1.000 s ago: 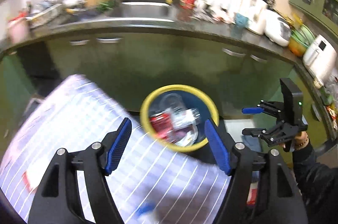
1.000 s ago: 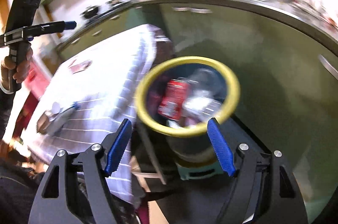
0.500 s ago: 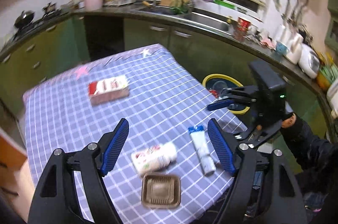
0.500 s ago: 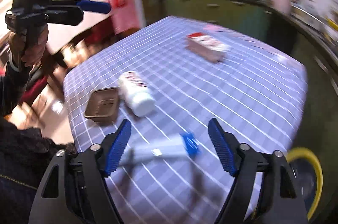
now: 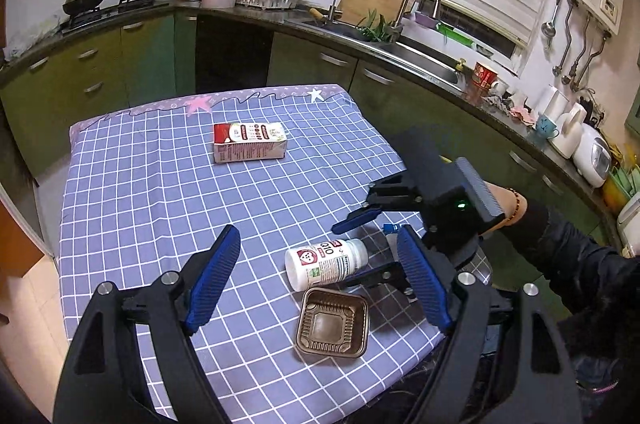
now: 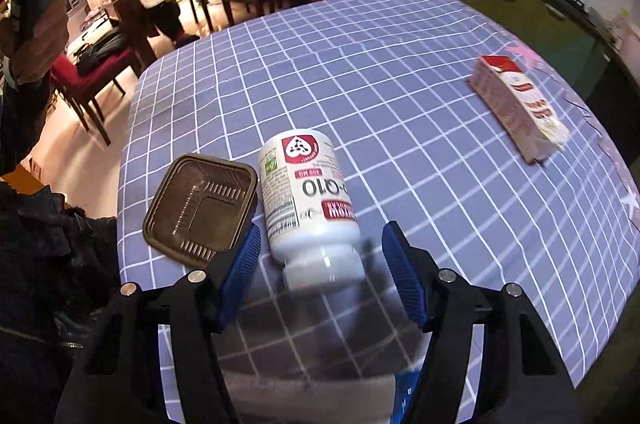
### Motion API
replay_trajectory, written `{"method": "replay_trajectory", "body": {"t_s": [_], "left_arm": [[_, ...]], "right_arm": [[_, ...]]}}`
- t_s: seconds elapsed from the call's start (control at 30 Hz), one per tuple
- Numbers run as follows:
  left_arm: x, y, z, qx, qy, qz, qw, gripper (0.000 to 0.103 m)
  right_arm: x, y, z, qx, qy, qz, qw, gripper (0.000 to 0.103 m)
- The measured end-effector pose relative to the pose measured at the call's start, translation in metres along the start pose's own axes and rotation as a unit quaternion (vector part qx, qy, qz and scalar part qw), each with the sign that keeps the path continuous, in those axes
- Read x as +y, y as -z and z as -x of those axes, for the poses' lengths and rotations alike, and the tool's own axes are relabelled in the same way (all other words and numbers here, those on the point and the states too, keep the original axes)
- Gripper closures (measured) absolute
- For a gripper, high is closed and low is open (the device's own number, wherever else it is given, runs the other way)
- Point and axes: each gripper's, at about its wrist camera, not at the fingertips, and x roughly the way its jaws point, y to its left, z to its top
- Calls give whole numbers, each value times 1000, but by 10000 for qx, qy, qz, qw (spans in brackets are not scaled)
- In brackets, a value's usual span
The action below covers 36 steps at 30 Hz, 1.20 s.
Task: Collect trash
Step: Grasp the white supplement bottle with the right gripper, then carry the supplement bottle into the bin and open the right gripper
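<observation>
Moved: right gripper (image 6: 320, 278) lower and closer since half a second ago, now at the cap end of the white plastic pill bottle (image 6: 308, 208); bottle larger in the right wrist view.
Right fingers (image 6: 240, 274): spread wide, blue pads either side of the bottle's cap, not touching it.
Bottle: lying on its side on the blue checked tablecloth (image 6: 400, 84), base pointing away from the right fingers.
Tray: brown ribbed plastic tray (image 6: 202, 210), just left of the right fingers, beside the bottle; touching or not, cannot tell.
Carton: red-and-white paper carton (image 6: 520, 108), well beyond the right fingers, far right.
Left gripper (image 5: 320, 284): spread wide, empty, raised over the cloth.
Between left fingers: bottle (image 5: 326, 264) and tray (image 5: 332, 322).
Tube: white, blue cap (image 5: 390, 228), mostly hidden behind the left gripper's right finger.
</observation>
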Motion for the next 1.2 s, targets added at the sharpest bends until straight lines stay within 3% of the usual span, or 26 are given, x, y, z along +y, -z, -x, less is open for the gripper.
{"method": "replay_trajectory", "body": {"t_s": [0.2, 0.3, 0.53, 0.87, 1.03, 1.1, 1.2], "left_arm": [[2, 2, 0, 27, 1, -1, 10000, 27], [2, 3, 0, 33, -9, 0, 10000, 27], [3, 7, 2, 26, -1, -2, 10000, 27], [0, 12, 6, 1, 8, -70, 10000, 27], [-6, 11, 7, -2, 60, -156, 9999, 27], [-9, 10, 5, 8, 94, -193, 9998, 26], [-13, 10, 1, 44, 150, -229, 9996, 26]], "right_arm": [[4, -13, -18, 141, -75, 159, 9997, 43], [5, -17, -24, 169, -137, 193, 9996, 55], [3, -17, -22, 169, -123, 86, 9997, 56], [-14, -6, 24, -360, 1, -370, 9987, 56], [-38, 29, 77, -759, 448, -982, 9913, 56], [-56, 60, 105, -913, 804, -1456, 9818, 56], [-83, 118, 143, -1007, 1420, -2291, 9577, 56]]}}
